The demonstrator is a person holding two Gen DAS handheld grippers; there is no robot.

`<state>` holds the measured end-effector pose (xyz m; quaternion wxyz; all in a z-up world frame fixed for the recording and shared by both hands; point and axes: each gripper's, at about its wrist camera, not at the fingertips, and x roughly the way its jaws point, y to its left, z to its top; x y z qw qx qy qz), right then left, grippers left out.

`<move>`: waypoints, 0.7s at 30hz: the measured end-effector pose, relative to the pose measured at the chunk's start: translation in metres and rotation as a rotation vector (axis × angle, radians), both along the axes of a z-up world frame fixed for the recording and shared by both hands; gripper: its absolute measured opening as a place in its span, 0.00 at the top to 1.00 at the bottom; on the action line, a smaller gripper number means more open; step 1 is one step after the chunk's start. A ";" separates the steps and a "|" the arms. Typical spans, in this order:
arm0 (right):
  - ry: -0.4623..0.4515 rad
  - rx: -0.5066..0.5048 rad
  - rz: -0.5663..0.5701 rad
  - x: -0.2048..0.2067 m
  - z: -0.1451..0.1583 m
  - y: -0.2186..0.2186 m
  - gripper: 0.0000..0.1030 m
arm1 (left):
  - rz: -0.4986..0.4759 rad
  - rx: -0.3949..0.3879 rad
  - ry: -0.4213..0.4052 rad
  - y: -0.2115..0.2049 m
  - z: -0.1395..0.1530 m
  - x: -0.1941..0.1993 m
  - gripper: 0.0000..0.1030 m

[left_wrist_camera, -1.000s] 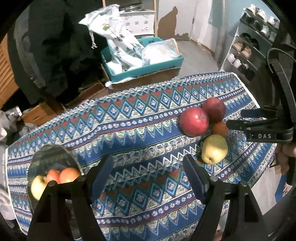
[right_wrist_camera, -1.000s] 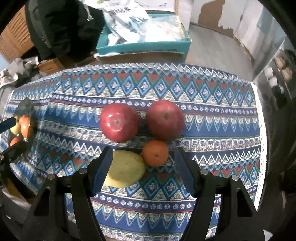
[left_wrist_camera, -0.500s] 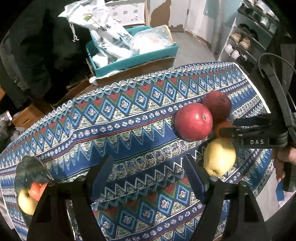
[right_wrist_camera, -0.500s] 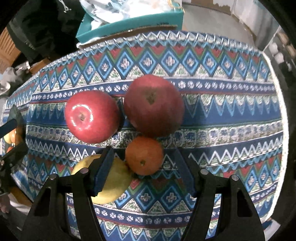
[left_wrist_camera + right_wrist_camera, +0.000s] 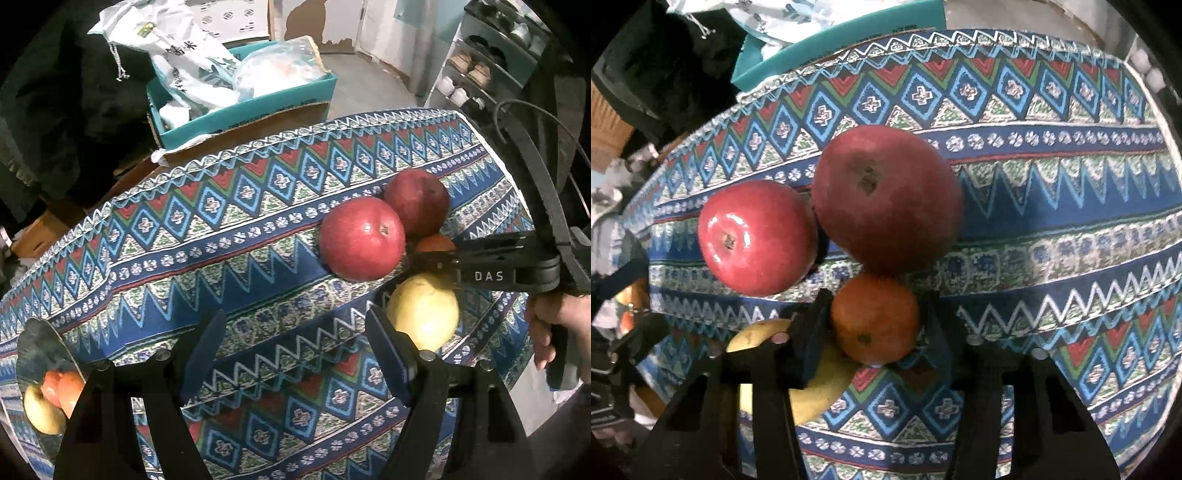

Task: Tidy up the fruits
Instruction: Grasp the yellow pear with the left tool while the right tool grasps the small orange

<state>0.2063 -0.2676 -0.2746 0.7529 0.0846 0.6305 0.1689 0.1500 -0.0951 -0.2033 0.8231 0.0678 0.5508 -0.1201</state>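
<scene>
On the patterned tablecloth (image 5: 1052, 192), the right gripper (image 5: 875, 325) clamps the orange (image 5: 873, 317) beside two red apples (image 5: 759, 236) and a yellow pear (image 5: 424, 314); the left gripper (image 5: 295, 350) hovers spread, empty.

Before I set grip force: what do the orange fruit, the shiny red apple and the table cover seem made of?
Orange fruit: matte, finely pitted peel, likely real citrus. Shiny red apple: smooth waxy skin with bright glare; real or plastic is unclear. Table cover: printed woven cloth, dull finish.
</scene>
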 end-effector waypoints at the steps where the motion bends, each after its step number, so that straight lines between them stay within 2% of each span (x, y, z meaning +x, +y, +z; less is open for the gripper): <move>1: -0.007 -0.010 0.006 -0.001 0.001 0.001 0.55 | -0.002 -0.007 0.002 -0.002 0.000 0.000 0.23; 4: -0.038 -0.053 0.019 -0.007 0.007 -0.004 0.55 | -0.012 -0.028 0.005 -0.009 0.002 0.000 0.23; 13: -0.095 -0.069 -0.025 -0.024 0.032 -0.043 0.55 | -0.083 -0.106 0.039 -0.045 -0.002 -0.001 0.19; 21: -0.074 -0.078 -0.060 -0.042 0.024 -0.075 0.55 | -0.155 -0.070 0.076 -0.080 -0.025 -0.005 0.17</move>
